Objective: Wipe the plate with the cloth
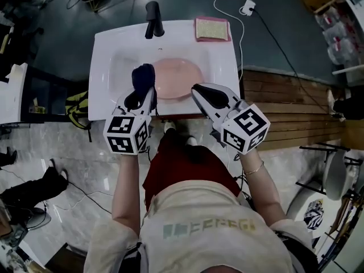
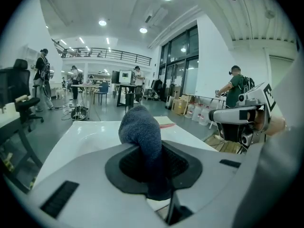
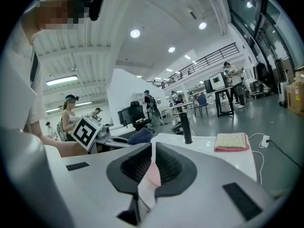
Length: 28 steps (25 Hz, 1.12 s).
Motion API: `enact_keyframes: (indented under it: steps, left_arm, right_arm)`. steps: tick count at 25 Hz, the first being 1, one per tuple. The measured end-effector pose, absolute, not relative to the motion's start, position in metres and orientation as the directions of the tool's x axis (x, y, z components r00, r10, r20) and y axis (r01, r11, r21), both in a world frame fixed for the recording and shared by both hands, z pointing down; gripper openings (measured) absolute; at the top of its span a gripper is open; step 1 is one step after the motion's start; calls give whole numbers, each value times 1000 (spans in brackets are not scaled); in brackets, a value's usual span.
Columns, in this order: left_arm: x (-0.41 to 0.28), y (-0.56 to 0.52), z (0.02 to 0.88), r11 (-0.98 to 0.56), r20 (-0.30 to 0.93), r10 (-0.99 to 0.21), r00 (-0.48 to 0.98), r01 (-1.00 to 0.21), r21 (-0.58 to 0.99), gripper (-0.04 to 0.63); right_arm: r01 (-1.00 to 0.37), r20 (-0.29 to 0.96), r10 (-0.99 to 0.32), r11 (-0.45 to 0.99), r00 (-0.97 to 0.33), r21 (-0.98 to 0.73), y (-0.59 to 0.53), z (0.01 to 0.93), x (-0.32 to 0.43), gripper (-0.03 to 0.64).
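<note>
One white sink [image 1: 108, 50] held a pink plate [image 1: 176, 78] lying in its basin. The right gripper [image 1: 198, 90] was closed on the plate's right rim (pink showed between its nearly met jaws), while the left gripper [image 1: 141, 92] was clamped on a dark blue cloth [image 1: 144, 75] that bulged out past the jaws at the plate's left edge. Smaller things sat along the sink's back rim: a yellow-and-pink sponge [image 1: 212, 29] on the right corner and a black tap [image 1: 153, 19] near the middle.
</note>
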<state>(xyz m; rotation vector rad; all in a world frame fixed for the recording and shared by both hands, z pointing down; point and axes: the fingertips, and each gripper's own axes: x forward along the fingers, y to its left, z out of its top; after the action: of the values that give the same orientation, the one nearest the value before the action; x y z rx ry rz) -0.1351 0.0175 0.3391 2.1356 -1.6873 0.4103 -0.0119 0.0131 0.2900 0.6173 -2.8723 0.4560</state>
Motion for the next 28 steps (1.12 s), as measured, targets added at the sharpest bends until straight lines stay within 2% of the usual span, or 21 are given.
enact_keyframes:
  steps: [11,22,28]
  left_arm:
    - [-114,41,319,-127,382,-912,151,-988,88,80]
    - [-111,68,305,-92,332,-937,108,-994,64,80]
    - [-100,81,296,-85,311,-945,99,-995,57,80]
  right_arm:
    - [-579,207,-541,772,-815,-262,12,294,37,43]
    - [-687,260,-641,710,-722,-157,23,299,60,37]
    - [-715,261,-670,681,-695,-157,30,296,76,37]
